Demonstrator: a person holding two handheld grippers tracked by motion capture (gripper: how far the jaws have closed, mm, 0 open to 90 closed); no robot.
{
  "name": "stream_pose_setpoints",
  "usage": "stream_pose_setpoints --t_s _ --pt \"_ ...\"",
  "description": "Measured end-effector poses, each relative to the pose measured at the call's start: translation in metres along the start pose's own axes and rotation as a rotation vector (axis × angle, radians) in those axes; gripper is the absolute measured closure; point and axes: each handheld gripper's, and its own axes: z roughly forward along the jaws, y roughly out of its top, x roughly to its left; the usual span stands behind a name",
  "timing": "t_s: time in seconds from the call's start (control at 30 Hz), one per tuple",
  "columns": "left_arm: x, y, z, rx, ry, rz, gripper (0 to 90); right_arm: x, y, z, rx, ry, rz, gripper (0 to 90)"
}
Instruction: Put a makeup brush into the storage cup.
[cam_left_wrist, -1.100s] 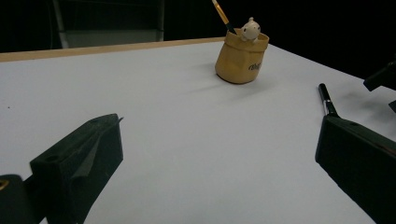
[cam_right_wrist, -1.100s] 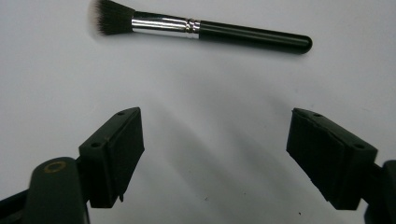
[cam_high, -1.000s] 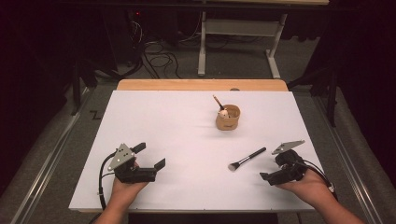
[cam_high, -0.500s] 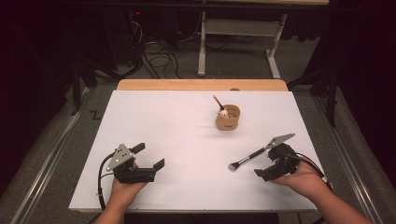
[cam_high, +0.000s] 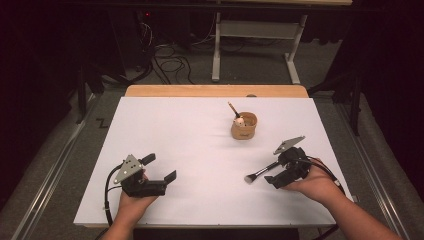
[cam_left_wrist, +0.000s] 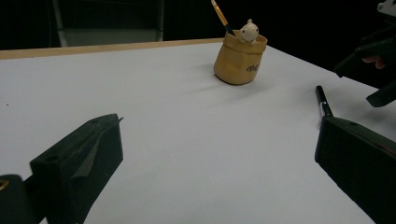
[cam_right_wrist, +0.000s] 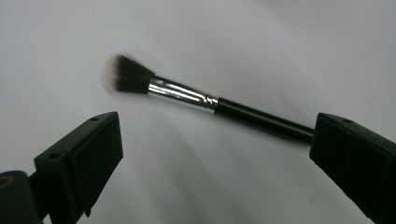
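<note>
Resting at the counter's (cam_high: 165, 120) near left, the left gripper (cam_high: 161, 168) sat wide and empty, parked out of the way. Mid-counter lay the brush (cam_high: 261, 170), flat, bristles left, handle running under the right gripper (cam_high: 281, 167). That gripper's jaws had just been opening and stood wide astride the handle (cam_right_wrist: 261, 119), pads clear of it, likely lining up a grab. Handle end was hidden behind a jaw. Cup (cam_high: 244, 126) stood behind, holding another brush (cam_left_wrist: 221, 17); its tip was cut off.
</note>
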Motion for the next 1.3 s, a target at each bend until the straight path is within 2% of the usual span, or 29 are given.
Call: stream_pose_setpoints --t_s 0.17,0.37,0.67,1.0,1.3 --pt "0.001 0.001 -0.002 -0.007 0.000 -0.005 1.8 -0.003 0.007 0.005 0.013 0.026 -0.004 3.9" --pt "0.002 0.001 -0.002 -0.004 -0.004 -0.008 1.8 -0.008 0.010 0.009 0.019 0.026 -0.003 5.2" --pt "0.004 0.002 -0.004 -0.015 -0.005 -0.022 1.8 -0.009 0.014 0.015 0.019 0.047 -0.037 6.1" --pt "0.005 0.001 -0.005 -0.013 -0.018 -0.024 1.8 -0.009 0.018 0.026 0.050 0.037 -0.077 7.8" --pt "0.006 0.001 -0.005 -0.012 -0.019 -0.028 1.8 -0.010 0.018 0.035 0.062 0.047 -0.068 9.0"
